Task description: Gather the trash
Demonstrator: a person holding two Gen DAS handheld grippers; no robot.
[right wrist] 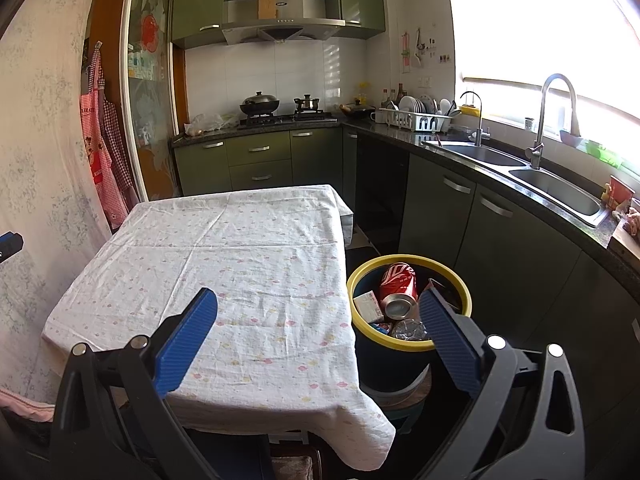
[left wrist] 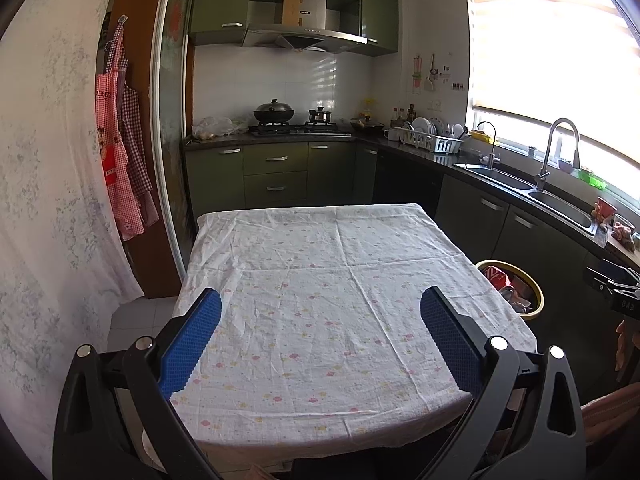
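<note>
A dark bin with a yellow rim (right wrist: 408, 346) stands on the floor at the table's right side. It holds a red soda can (right wrist: 398, 286), a small carton (right wrist: 368, 304), a crumpled clear bottle (right wrist: 410, 330) and other trash. In the left wrist view the bin (left wrist: 536, 292) shows past the table's right edge. My left gripper (left wrist: 320, 302) is open and empty above the near part of the table (left wrist: 312, 280). My right gripper (right wrist: 318, 304) is open and empty above the table's right edge (right wrist: 240, 264), its right finger in front of the bin.
The table has a white flowered cloth. A dark counter with a double sink (right wrist: 556, 188) and tap (right wrist: 540, 120) runs along the right. A stove with a wok (right wrist: 259, 105) is at the back. Aprons (left wrist: 120, 152) hang on the left wall.
</note>
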